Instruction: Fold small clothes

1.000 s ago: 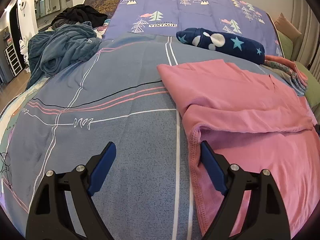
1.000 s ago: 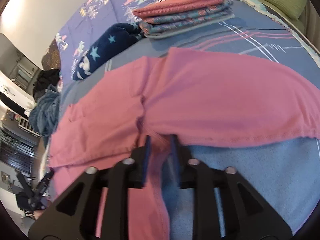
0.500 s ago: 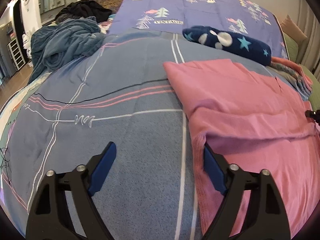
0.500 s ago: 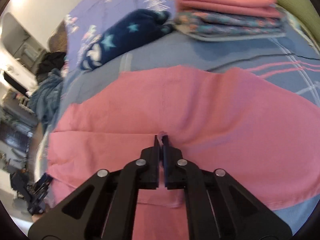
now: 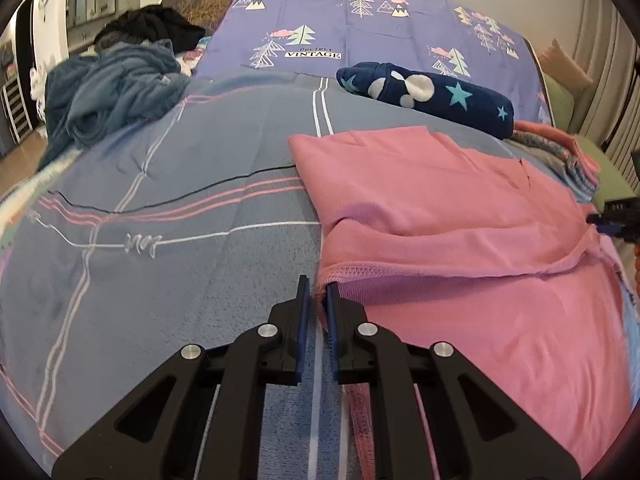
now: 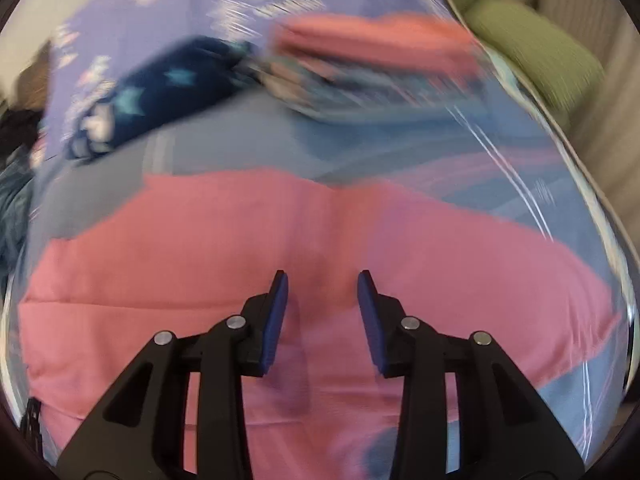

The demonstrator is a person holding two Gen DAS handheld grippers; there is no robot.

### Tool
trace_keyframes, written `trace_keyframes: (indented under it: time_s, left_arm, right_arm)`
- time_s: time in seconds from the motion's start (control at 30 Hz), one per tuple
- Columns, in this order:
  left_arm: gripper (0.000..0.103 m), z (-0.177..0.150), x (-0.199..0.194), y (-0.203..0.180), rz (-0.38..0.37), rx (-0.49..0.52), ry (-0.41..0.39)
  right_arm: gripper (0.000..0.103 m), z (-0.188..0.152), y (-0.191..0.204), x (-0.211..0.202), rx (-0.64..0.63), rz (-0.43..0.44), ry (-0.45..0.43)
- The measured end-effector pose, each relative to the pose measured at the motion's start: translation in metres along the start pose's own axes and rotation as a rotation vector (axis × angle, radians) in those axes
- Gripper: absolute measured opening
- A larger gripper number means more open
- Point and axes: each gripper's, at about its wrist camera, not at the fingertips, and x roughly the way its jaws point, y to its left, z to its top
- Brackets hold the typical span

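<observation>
Left wrist: left gripper pinches pink garment hem; right gripper gapes above it.

Left gripper closed from wide open onto pink garment hem at 12 o'clock; right gripper released, jaws now apart.

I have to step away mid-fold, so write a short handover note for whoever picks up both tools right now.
Left tool: nearly shut at the hem corner of the pink garment; grip unconfirmed.
Right tool: open, empty, over the garment's middle; view motion-blurred.
Garment lies on the bed cover, one flap folded over. Folded stack and navy star roll sit beyond it.
Left: confirm the left grip, finish folding, add to stack.
</observation>
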Motion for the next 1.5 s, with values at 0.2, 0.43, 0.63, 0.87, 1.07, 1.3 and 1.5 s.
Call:
trace_keyframes:
  time_s: [0.2,0.43,0.63,0.87,1.07,1.3,1.5]
  left_arm:
    - [0.010,-0.001,-0.001,0.004,-0.054,-0.042,-0.004]
    - [0.010,-0.005,0.000,0.017,-0.137,-0.125,-0.012]
    - [0.010,-0.005,0.004,0.022,-0.175,-0.157,-0.003]
    - [0.006,-0.005,0.002,0.021,-0.177,-0.169,-0.014]
    - [0.006,-0.011,-0.001,0.025,-0.115,-0.220,-0.005]
    - [0.006,-0.017,0.001,0.040,-0.214,-0.289,-0.005]
    - [0.006,-0.016,-0.027,0.040,-0.274,-0.266,-0.126]
  right_arm:
    - [0.057,0.003,0.174,-0.037,-0.474,0.380,-0.017]
    - [0.043,-0.032,0.332,-0.017,-0.765,0.454,0.104]
    - [0.058,-0.046,0.381,-0.001,-0.840,0.448,0.126]
    - [0.002,-0.055,0.418,0.027,-0.856,0.408,0.181]
    - [0.000,-0.032,0.432,0.061,-0.679,0.404,0.150]
    - [0.004,-0.013,0.374,0.040,-0.557,0.500,0.130]
    - [0.022,-0.020,0.200,-0.025,-0.484,0.537,0.027]
